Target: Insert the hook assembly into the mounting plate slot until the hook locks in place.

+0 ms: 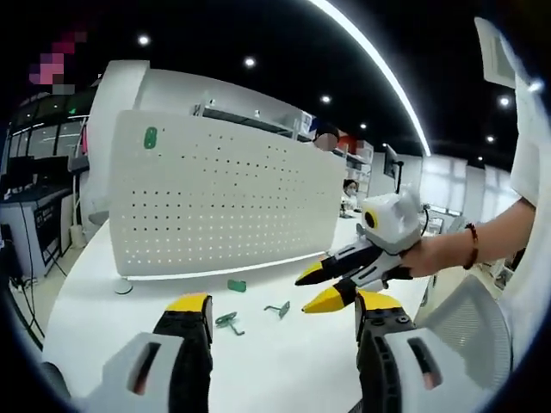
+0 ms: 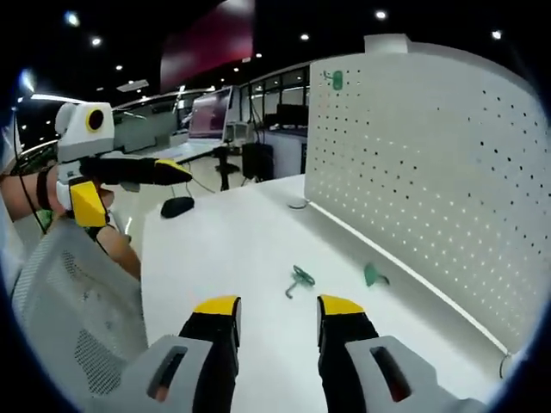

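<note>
The green hooks (image 1: 229,321) lie loose at lower centre of the white table (image 1: 284,361), before the pegboard (image 1: 224,194), so either wide-open, empty gripper, left (image 1: 284,311) or right (image 2: 277,308), should descend squarely, pinching one hook's shank.

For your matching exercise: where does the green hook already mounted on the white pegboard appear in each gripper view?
Left gripper view: the mounted green hook sits near the pegboard's upper left corner, left of centre.
Right gripper view: the same hook sits near the pegboard's upper left corner, right of centre.
Shared landmark: the loose green hooks on the white table.
</note>
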The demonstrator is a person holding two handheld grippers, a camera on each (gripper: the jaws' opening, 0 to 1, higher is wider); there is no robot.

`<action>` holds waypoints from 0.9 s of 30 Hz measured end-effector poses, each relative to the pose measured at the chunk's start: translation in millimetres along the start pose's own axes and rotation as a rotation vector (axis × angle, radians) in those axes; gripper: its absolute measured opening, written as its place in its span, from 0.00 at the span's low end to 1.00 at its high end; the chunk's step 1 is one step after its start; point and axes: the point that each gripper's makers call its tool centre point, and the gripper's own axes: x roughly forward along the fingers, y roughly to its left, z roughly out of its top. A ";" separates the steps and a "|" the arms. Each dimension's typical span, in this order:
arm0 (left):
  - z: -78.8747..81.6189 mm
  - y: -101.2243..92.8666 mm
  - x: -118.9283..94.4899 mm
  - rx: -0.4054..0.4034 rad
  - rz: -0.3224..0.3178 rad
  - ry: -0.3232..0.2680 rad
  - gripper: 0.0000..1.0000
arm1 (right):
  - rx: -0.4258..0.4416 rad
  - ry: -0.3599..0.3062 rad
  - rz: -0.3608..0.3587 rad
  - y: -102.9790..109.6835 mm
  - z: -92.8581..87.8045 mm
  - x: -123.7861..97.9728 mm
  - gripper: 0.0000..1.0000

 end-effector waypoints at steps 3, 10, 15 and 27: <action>-2.1 1.7 -1.1 -0.009 0.011 0.001 0.68 | -0.001 0.009 0.007 -2.1 0.0 4.3 0.35; -4.8 4.8 -4.5 -0.023 0.028 -0.003 0.68 | -0.013 0.019 0.025 -5.6 3.7 17.3 0.32; -3.8 4.8 -6.1 -0.036 0.034 -0.016 0.68 | -0.016 0.030 0.043 -7.7 3.1 27.1 0.31; -10.1 8.0 -13.7 -0.055 0.049 -0.003 0.70 | 0.019 0.046 0.072 -8.8 4.7 47.3 0.28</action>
